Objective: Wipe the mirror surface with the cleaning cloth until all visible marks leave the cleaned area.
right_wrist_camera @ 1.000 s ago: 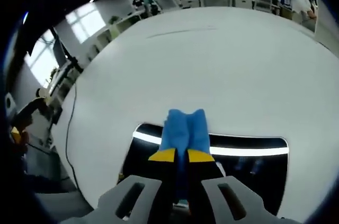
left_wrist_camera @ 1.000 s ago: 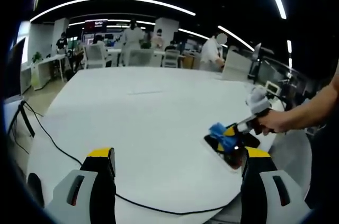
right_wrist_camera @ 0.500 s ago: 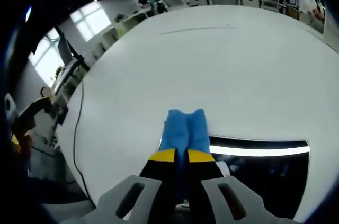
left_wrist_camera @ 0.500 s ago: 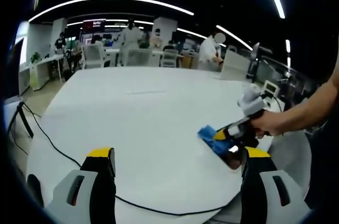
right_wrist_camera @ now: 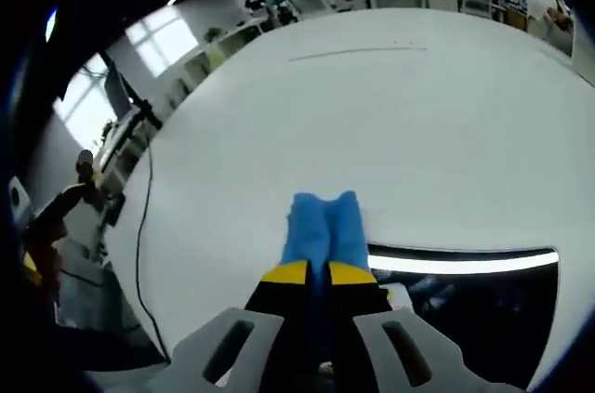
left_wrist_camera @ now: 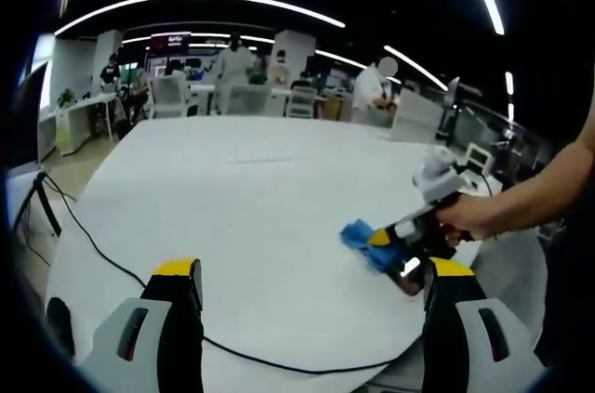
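In my right gripper view the dark rectangular mirror (right_wrist_camera: pixel 465 300) lies flat on the round white table (right_wrist_camera: pixel 390 124) at about 4 o'clock, its near left part hidden behind my right gripper (right_wrist_camera: pixel 319 272) and its lower right edge cut off, so I cannot make out any marks on it. My right gripper's yellow-tipped jaws are clamped on the folded blue cleaning cloth (right_wrist_camera: pixel 321 230), whose free end pokes toward 12 o'clock over the mirror's left end and onto the table. In my left gripper view my left gripper (left_wrist_camera: pixel 311 281) has its jaws wide apart with nothing between them, and at 4 o'clock my hand (left_wrist_camera: pixel 474 218) holds the right gripper with the cloth down at the mirror, a thin black cable (left_wrist_camera: pixel 102 258) trailing across the table at 8 o'clock.
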A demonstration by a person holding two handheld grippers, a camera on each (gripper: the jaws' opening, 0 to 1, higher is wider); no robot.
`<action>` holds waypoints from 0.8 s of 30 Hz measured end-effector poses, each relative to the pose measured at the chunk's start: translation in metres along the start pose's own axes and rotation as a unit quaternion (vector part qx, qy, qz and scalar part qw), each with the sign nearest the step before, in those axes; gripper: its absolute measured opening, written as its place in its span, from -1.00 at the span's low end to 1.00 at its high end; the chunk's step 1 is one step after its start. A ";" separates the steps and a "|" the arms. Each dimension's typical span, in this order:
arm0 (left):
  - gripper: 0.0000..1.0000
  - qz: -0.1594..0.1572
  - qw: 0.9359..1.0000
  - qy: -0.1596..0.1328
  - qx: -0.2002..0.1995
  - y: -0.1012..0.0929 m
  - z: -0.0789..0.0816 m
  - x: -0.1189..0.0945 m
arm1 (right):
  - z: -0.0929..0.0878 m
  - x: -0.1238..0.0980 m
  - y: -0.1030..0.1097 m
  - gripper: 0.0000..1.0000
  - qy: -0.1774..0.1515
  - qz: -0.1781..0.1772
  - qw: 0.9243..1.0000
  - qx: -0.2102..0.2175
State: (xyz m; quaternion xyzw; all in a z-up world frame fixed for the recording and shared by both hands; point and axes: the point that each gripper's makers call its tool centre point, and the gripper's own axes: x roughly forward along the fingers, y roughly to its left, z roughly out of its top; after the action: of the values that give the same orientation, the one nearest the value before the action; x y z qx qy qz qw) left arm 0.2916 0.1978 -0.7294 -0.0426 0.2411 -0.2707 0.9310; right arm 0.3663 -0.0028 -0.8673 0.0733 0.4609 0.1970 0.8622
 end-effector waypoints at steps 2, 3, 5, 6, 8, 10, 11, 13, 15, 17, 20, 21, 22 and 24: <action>0.99 0.004 1.000 -0.001 -0.001 0.001 -0.001 0.000 | 0.000 0.001 0.002 -1.00 -0.001 -0.002 1.000 -0.013; 0.99 0.005 1.000 -0.001 -0.002 0.001 -0.001 -0.001 | 0.000 0.001 0.002 -1.00 -0.002 -0.003 1.000 -0.019; 0.99 0.005 1.000 -0.001 -0.001 0.000 -0.002 -0.001 | -0.001 0.000 0.002 -1.00 -0.003 -0.004 1.000 -0.023; 0.99 0.004 1.000 -0.001 0.001 -0.002 -0.002 -0.002 | -0.001 0.000 0.002 -1.00 -0.002 -0.004 1.000 -0.022; 0.99 0.005 1.000 -0.002 0.001 -0.003 -0.002 -0.003 | -0.003 -0.002 0.002 -1.00 0.000 -0.003 1.000 -0.020; 0.99 0.006 1.000 -0.002 0.001 -0.002 -0.002 -0.004 | -0.004 -0.003 0.003 -1.00 0.001 -0.002 1.000 -0.020; 0.99 0.007 1.000 -0.002 0.002 -0.002 -0.002 -0.005 | -0.006 -0.004 0.003 -1.00 0.002 -0.002 1.000 -0.020; 0.99 0.009 1.000 -0.002 0.002 -0.002 -0.003 -0.007 | -0.008 -0.004 0.003 -0.99 0.005 0.000 1.000 -0.022; 0.99 0.012 1.000 -0.001 0.003 -0.001 -0.003 -0.009 | -0.012 -0.008 0.004 -0.99 0.007 0.002 1.000 -0.022; 0.99 0.014 1.000 -0.001 0.003 0.000 -0.003 -0.011 | -0.014 -0.009 0.005 -0.99 0.008 0.004 1.000 -0.023; 0.99 0.015 1.000 -0.001 0.005 0.000 -0.002 -0.012 | -0.019 -0.011 0.006 -1.00 0.012 0.006 1.000 -0.026; 0.99 0.015 1.000 0.000 0.005 0.001 -0.002 -0.012 | -0.021 -0.012 0.007 -1.00 0.014 0.007 1.000 -0.026; 0.99 0.016 1.000 -0.001 0.005 0.001 -0.001 -0.012 | -0.023 -0.014 0.009 -1.00 0.016 0.008 1.000 -0.026; 0.99 0.016 1.000 -0.003 0.005 0.002 0.001 -0.011 | -0.026 -0.015 0.010 -1.00 0.017 0.010 0.999 -0.028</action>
State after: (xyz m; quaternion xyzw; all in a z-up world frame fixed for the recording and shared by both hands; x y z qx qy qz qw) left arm 0.2847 0.2047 -0.7247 -0.0345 0.2373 -0.2567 0.9363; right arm 0.3347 -0.0014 -0.8672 0.0507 0.4690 0.2193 0.8541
